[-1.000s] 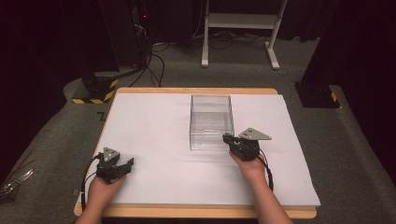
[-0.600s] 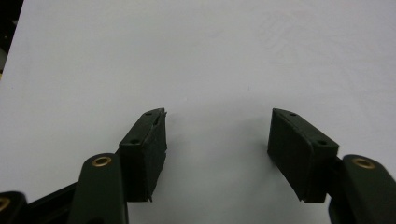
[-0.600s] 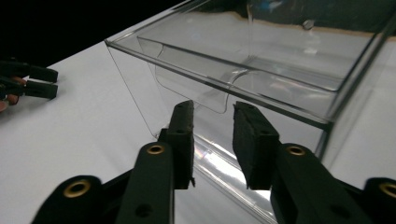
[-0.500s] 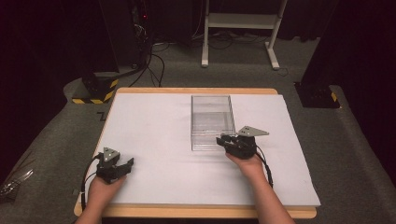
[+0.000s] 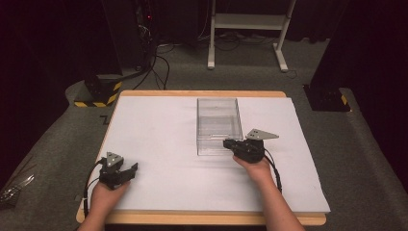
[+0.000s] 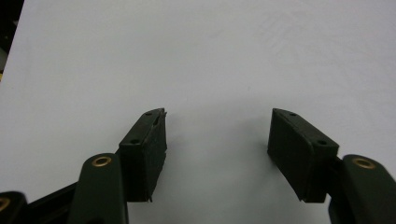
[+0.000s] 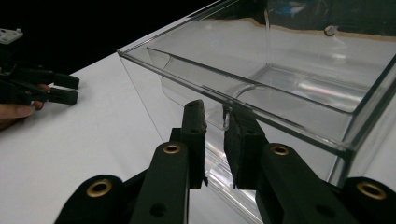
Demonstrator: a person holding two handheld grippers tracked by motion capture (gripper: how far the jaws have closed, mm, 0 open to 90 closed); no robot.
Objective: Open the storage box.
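The desk, under a white sheet, carries a clear box at its middle, a little toward the far edge. The right tool is at the box's near right corner; in the right gripper view its jaws have just been closing and now pinch the box's near wall, one inside, one outside. The left tool rests well apart near the front left corner, jaws spread over bare sheet.
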